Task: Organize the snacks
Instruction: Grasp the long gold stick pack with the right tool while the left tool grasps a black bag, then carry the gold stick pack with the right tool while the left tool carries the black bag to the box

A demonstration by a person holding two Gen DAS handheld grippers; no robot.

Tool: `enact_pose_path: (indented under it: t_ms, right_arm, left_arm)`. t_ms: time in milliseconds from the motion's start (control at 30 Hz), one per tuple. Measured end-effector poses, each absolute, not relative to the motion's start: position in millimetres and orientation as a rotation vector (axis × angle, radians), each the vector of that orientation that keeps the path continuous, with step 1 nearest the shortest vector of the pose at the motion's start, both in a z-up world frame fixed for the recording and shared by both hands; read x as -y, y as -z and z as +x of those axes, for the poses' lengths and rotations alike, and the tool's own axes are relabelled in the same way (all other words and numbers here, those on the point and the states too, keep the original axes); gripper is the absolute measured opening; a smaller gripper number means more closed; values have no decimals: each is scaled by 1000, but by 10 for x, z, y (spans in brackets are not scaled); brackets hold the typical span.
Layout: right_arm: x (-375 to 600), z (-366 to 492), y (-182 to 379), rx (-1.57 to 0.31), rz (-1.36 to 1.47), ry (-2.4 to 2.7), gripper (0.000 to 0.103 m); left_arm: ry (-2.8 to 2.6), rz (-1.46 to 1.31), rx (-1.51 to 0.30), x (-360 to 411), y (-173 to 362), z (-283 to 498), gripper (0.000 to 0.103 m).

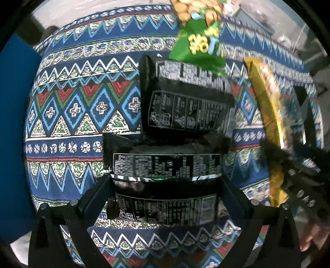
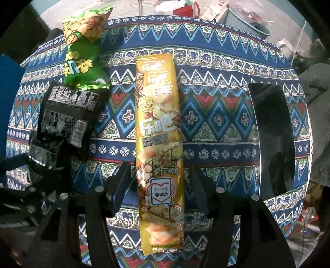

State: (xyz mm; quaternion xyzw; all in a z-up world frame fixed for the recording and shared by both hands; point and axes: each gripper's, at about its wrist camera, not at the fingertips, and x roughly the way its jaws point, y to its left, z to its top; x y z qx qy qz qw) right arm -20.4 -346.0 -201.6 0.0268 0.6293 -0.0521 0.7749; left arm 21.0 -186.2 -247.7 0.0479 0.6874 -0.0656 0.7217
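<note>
Two black snack packets lie on the patterned tablecloth (image 1: 72,107). The upper black packet (image 1: 185,99) lies just past the lower black packet (image 1: 165,165). My left gripper (image 1: 166,185) points down over the lower one, jaws wide, a finger (image 1: 97,198) at each end of it, not squeezing. A green snack bag (image 1: 198,41) lies beyond them. In the right wrist view a long yellow snack packet (image 2: 158,144) lies between the fingers of my right gripper (image 2: 159,167), open, with a gap on both sides. The green bag (image 2: 84,55) and black packets (image 2: 66,115) are to its left.
A dark glossy rectangular tray (image 2: 270,140) lies on the cloth right of the yellow packet. Past the table's far edge stand a grey bin (image 2: 247,18) and a red container (image 2: 185,10). The left gripper (image 2: 31,175) shows blurred at lower left. A blue surface (image 1: 12,123) borders the table.
</note>
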Motion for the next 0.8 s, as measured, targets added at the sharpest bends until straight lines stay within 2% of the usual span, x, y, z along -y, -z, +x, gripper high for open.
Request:
enact_pose_path:
  t_ms: [167,233,300,400,433,467,500,700,800]
  right_arm:
    - [3488,-201,2061,-1360,64,111,58]
    - [3559,-184,2166,-1356,60,114,58]
    - [3550,-153,2211,-1353,55,115,58]
    - [3556,-101,2272,-1336,31,110,58]
    - [3535,-92,2282,-1332,23,110,52]
    - [3518,-89,2279,-1324,8,112,35]
    - [3485,-96,2268,-1317,-8,112,31]
    - [3341,-116,2184,-1300,-18,102,30]
    - [3296,-122,2047,-1275,-21,95,30]
  left_arm:
    - [165,197,-1496,2097,2605,130,100]
    - [183,218,-1482,2152,2621,101,96]
    - [195,240,-1460,2140,2583,73,84]
    - [224,244,-1438,2095,2517,42,72]
    - [237,241,-1429,2096,2510,32,71]
    - [243,244,-1423,2104,2497,39,66]
    - [251,249,-1415,2073,2481,57,63]
    - [265,254,-1382,1972,2393,16,56]
    - [253,255,-1365,1911,2358,15,56]
